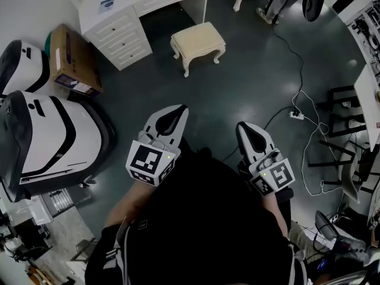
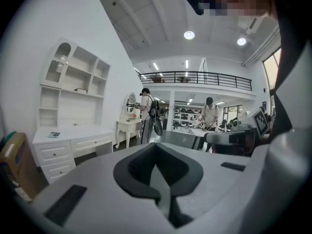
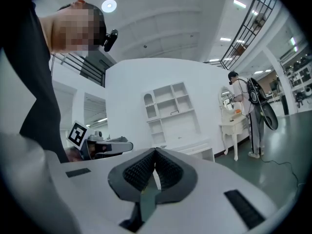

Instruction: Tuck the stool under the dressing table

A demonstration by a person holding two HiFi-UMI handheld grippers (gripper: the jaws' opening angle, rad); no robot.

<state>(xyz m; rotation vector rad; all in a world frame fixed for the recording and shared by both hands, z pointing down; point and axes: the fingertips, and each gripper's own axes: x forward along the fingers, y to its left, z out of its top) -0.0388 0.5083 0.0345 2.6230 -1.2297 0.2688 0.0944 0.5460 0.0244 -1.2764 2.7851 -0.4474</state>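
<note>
A cream cushioned stool [image 1: 198, 40] with curved legs stands on the dark floor, out in front of the white dressing table [image 1: 116, 25], to the right of its drawers. My left gripper [image 1: 177, 110] and right gripper [image 1: 242, 127] are held close to my body, well short of the stool, both shut with nothing between the jaws. In the left gripper view the shut left gripper [image 2: 156, 145] faces the dressing table [image 2: 70, 143] and its shelf unit. The right gripper [image 3: 155, 151] also faces the dressing table [image 3: 170, 113]. The stool is hidden in both gripper views.
A cardboard box [image 1: 72, 61] and two white machines [image 1: 50, 135] stand at the left. Cables and a power strip [image 1: 297, 115] lie on the floor at the right, next to black frames [image 1: 344, 120]. Two people stand far off by a small white table [image 2: 127, 126].
</note>
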